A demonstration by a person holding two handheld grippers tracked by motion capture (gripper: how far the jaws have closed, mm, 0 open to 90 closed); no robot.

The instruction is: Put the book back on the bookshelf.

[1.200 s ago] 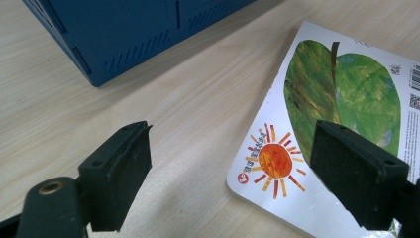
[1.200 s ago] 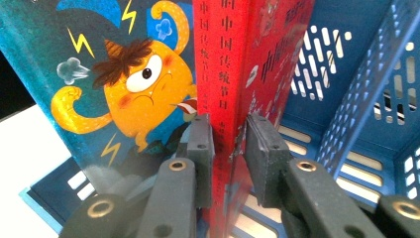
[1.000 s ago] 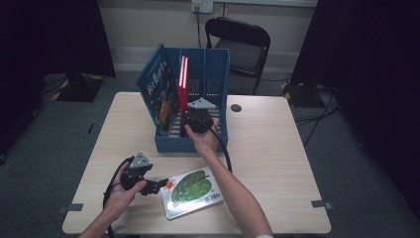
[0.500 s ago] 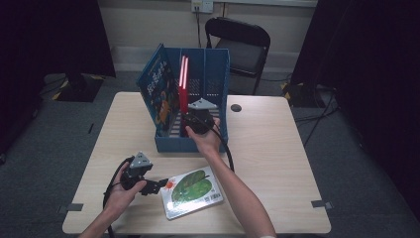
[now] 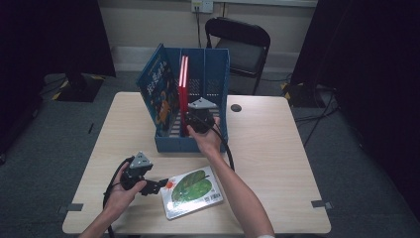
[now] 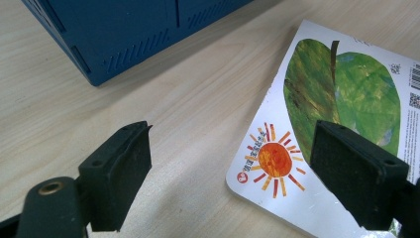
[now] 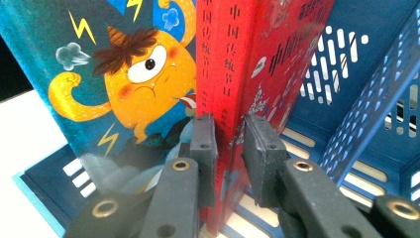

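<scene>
Right gripper (image 7: 229, 144) clamped on red book (image 7: 247, 64), upright in blue rack (image 5: 218, 84); left gripper (image 6: 237, 168) spread wide over table, leaf book (image 6: 341, 114) lying flat just ahead, corner nearest

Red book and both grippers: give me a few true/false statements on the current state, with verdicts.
1. The right gripper has its jaws closed on the red book. True.
2. The red book lies flat on the table. False: it stands upright inside the blue file box.
3. The left gripper is open, its jaws above the edge of the leaf-cover book. True.
4. The leaf-cover book is inside the blue file box. False: it lies flat on the table, in front of the box.
5. The monster-cover book leans beside the red book in the box. True.
</scene>
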